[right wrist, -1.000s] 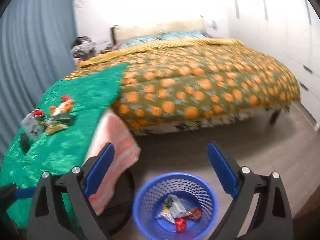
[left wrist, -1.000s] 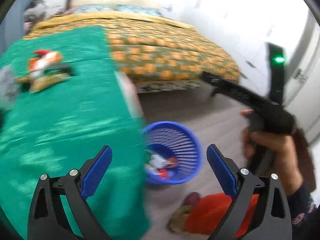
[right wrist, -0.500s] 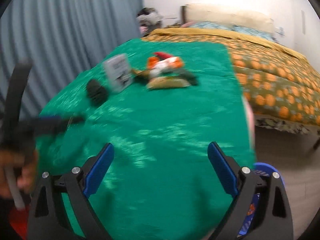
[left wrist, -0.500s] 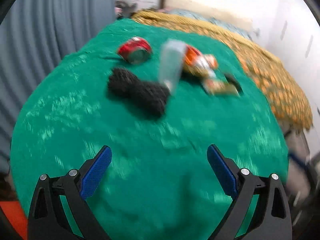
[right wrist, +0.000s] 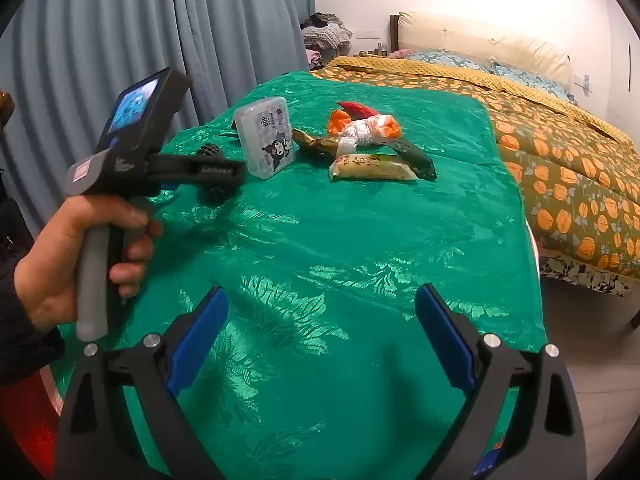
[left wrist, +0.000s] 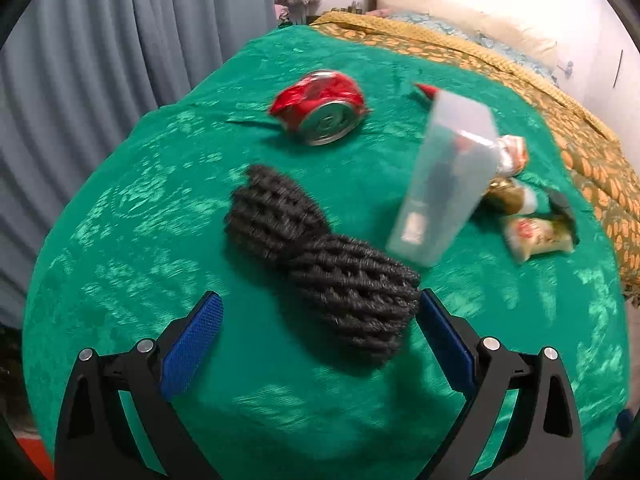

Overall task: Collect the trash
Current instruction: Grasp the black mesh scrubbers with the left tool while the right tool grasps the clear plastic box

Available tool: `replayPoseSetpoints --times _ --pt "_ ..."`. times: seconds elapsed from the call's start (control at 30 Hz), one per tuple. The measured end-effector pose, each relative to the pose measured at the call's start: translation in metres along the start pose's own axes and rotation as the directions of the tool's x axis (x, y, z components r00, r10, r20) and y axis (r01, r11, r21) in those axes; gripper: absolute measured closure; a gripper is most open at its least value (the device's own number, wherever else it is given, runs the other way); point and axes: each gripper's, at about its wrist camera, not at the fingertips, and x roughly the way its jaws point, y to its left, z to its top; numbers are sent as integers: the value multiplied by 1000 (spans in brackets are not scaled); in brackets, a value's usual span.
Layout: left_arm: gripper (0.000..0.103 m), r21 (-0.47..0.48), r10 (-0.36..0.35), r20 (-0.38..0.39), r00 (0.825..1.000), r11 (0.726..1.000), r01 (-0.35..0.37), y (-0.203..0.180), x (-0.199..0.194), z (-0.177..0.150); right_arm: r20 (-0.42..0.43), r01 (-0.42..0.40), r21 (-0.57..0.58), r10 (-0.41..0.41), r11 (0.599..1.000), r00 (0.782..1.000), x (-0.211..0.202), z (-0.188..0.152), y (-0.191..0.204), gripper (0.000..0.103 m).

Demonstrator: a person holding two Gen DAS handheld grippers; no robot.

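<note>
On a table under a green cloth (left wrist: 160, 208) lies trash: a black foam net (left wrist: 320, 256), a crushed red can (left wrist: 320, 108), a clear plastic box (left wrist: 444, 176) and several snack wrappers (left wrist: 536, 236). My left gripper (left wrist: 318, 308) is open just above the cloth, with the near end of the net between its fingertips, close to the right one. The right wrist view shows the same box (right wrist: 266, 142) and wrappers (right wrist: 372, 168) farther off. My right gripper (right wrist: 322, 300) hangs open and empty over the near part of the cloth. A hand (right wrist: 72, 256) holds the left gripper (right wrist: 224, 172) at left.
A bed with an orange-patterned cover (right wrist: 580, 160) runs along the right of the table. Grey-blue curtains (right wrist: 120, 40) hang behind on the left. A sliver of the blue basket (right wrist: 486, 462) shows on the floor at bottom right, past the table's edge.
Both views swung from the floor and blue basket up to the table. The left gripper then moved in closer to the black net. Both grippers stayed open.
</note>
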Motion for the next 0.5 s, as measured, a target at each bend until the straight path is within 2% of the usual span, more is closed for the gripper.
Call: replayPoseSetpoints --times 0.23,0.3,0.37,0.5 --pt "8 45 32 -17 999 999 -31 60 -24 -19 -8 0 -16 0 1000 1000 -1 -3 2 11" --pt "8 53 20 -19 1000 998 -19 74 -30 -21 -11 3 -21 -3 1000 1000 0 -4 3 11" --pt "7 67 -16 -16 1000 998 17 83 -35 -21 -14 6 -21 -6 1000 1000 0 -6 4 11" --pt "6 75 -152 -7 988 985 152 86 -39 -11 -16 15 -17 -15 1000 1000 0 -7 2 11"
